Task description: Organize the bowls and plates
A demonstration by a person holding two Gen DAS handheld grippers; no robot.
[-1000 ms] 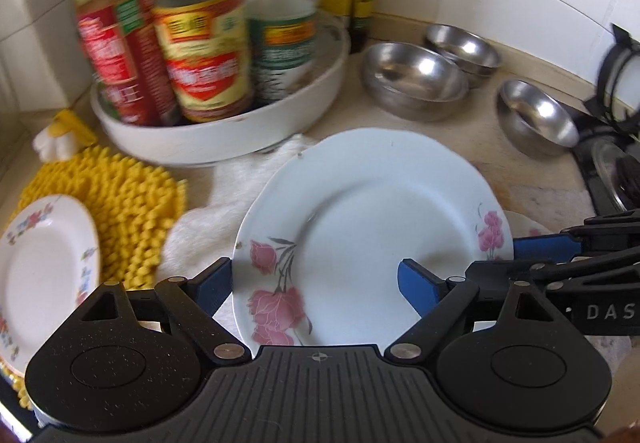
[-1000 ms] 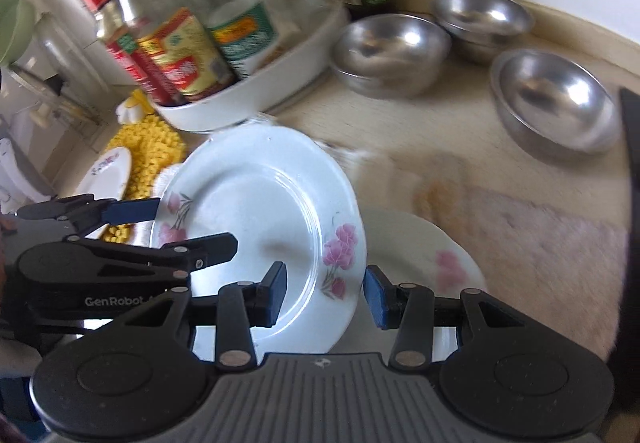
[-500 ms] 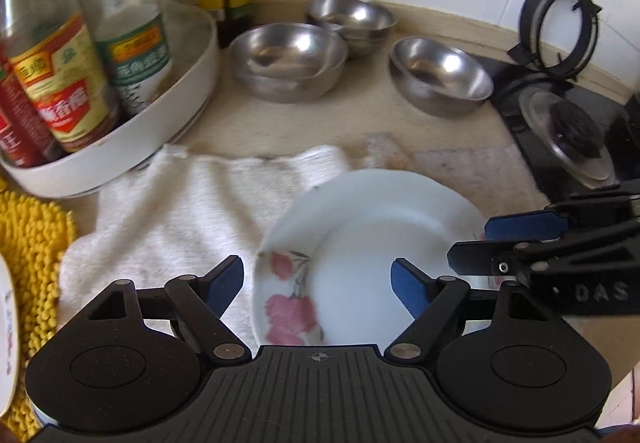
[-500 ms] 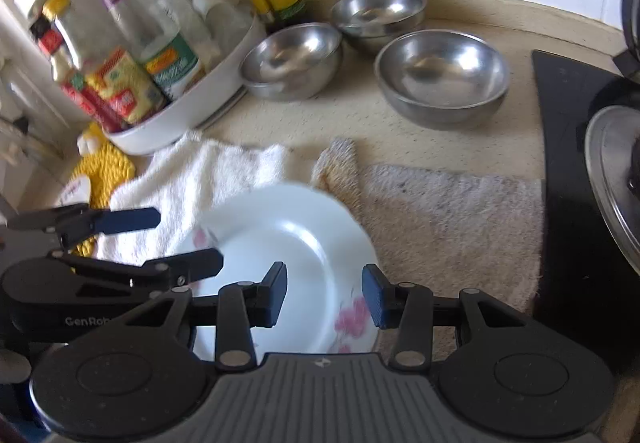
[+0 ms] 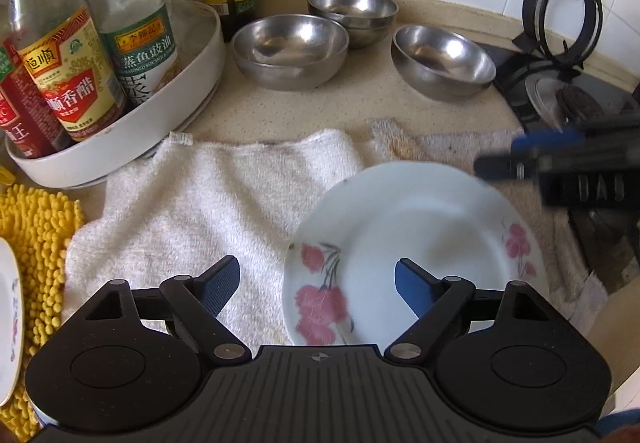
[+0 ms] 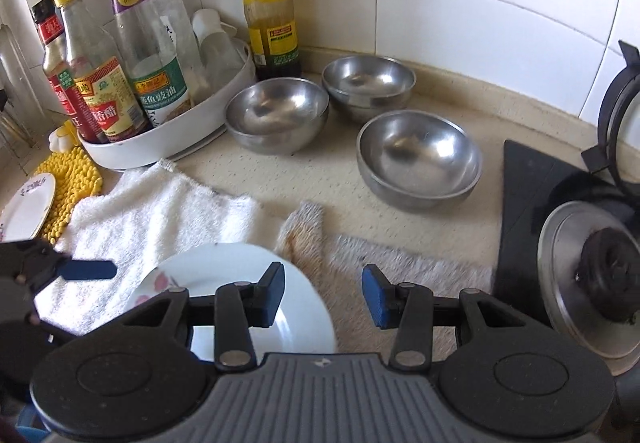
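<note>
Three steel bowls sit on the desk at twelve o'clock in both views, beside a white tray of sauce bottles. Only the right wrist view shows the bottle tops and the whole pot lid at three o'clock; only the left wrist view shows both pink flower sprays on the flowered plate. The left hand-held gripper is spread wide and empty, the plate lying on the towels between its fingers, toward the right one. The right hand-held gripper is also spread, holding nothing, with the plate at its nine o'clock under the left finger. A small plate rests on the yellow mat at nine o'clock.
</note>
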